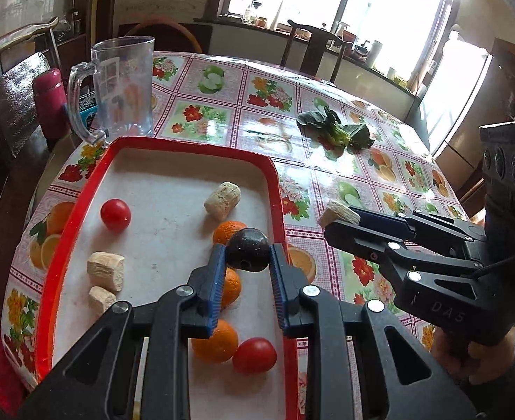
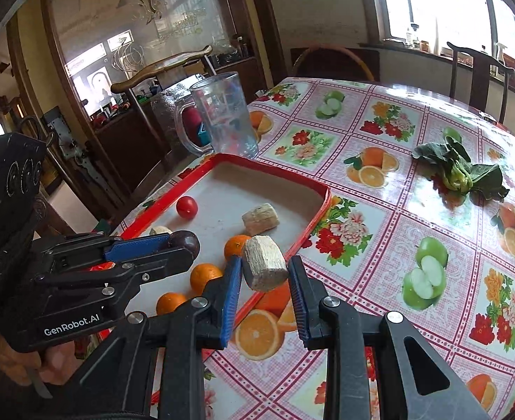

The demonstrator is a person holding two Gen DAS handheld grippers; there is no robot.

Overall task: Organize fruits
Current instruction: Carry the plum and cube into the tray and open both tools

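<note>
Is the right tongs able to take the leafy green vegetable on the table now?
Probably not yet: the right tongs are shut on a pale sugarcane piece. The way to the leafy green vegetable over the tablecloth looks free.

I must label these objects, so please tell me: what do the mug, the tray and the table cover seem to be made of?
The mug: clear glass or hard plastic, glossy; the things behind it show through. Which one, I cannot tell.
The tray: probably plastic, with a shiny red rim and a dull, scuffed white floor.
The table cover: likely vinyl or oilcloth; its printed fruit pattern reflects the window light.
</note>
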